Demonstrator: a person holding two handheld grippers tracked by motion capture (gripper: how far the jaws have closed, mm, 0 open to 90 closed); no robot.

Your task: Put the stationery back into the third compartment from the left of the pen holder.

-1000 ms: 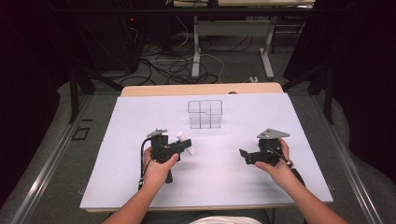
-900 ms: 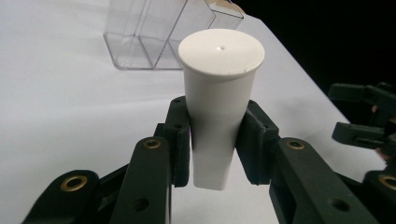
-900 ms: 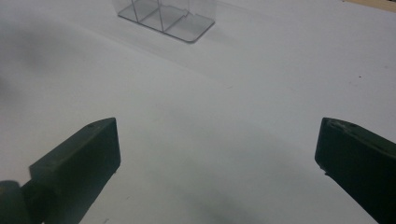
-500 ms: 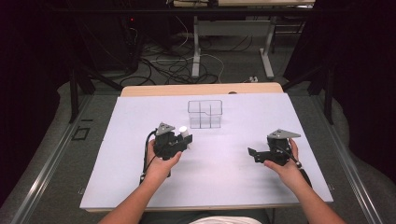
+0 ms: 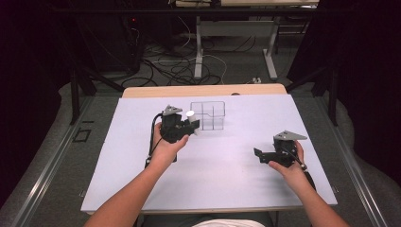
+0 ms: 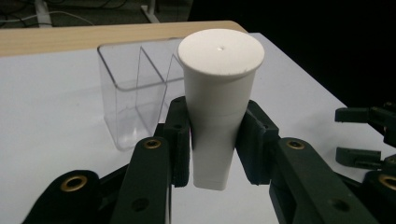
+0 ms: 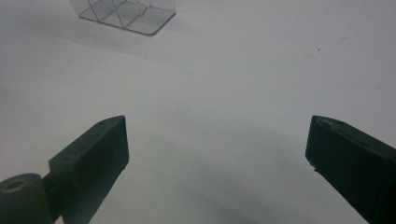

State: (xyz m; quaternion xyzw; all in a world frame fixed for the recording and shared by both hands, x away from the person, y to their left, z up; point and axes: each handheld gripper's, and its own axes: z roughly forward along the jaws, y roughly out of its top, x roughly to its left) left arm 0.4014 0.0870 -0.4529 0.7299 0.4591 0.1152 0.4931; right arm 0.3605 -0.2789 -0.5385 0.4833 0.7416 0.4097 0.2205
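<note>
- Our left gripper [image 6: 212, 140] clenches a white tapered cup [image 6: 219, 102] upright, wide end up, just before the clear divided box [image 6: 133, 88] beyond it.
- The taper could let the cup slip down, or its base could catch the box rim.
- Our left forearm reaches forward, gripper raised off the tabletop [image 5: 222, 161].
- Our right gripper [image 5: 265, 155] rests low, well apart, jaws wide and empty.

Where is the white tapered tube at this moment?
The white tube is clamped upright between the left gripper jaws, left of centre in the high view, just beside the clear divided box.
</note>
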